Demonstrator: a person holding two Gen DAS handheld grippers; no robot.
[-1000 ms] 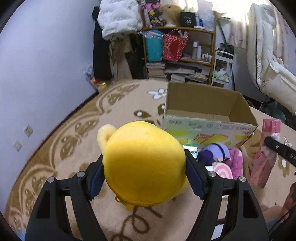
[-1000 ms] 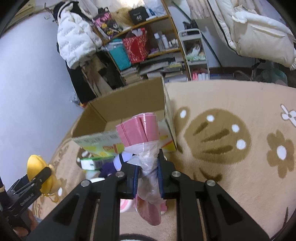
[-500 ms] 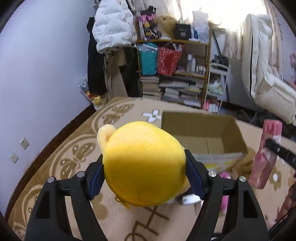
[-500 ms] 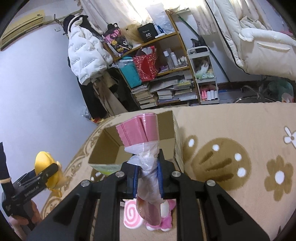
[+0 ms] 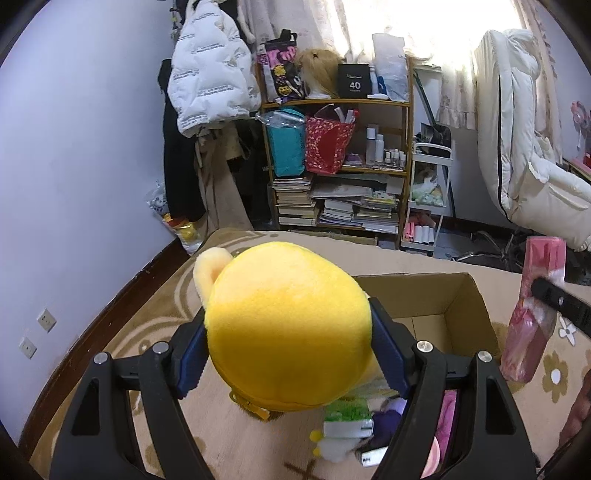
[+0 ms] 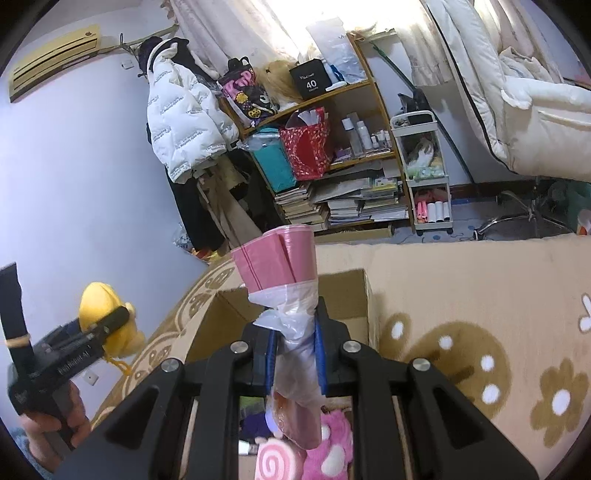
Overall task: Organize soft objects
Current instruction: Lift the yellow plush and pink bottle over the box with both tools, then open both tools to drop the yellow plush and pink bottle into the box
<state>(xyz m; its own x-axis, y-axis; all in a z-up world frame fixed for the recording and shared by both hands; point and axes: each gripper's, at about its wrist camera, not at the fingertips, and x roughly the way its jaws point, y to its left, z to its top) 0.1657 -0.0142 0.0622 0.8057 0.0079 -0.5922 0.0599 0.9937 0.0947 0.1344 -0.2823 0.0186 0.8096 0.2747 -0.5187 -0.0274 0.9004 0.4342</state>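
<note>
Two soft, light loads: your left claw [image 5: 288, 354], spread wide, squeezes the yellow plush [image 5: 288, 328] at centre frame, springy but secure. Your right claw [image 6: 295, 354], nearly closed, pinches the slippery bagged pink roll [image 6: 291, 332] mid-length above the cardboard box [image 6: 354, 291].

place: a room in a home, like a bedroom | floor: soft tan rug [image 6: 480, 280] with flowers | wall side: wooden shelf [image 5: 334, 105] full of books, bottles and bags | hanging: white puffy coat [image 5: 210, 79] | window: light curtains [image 6: 236, 33] | high up: air cooler [image 6: 55, 61] | also: white bedding [image 5: 524, 177], toys on the rug
</note>
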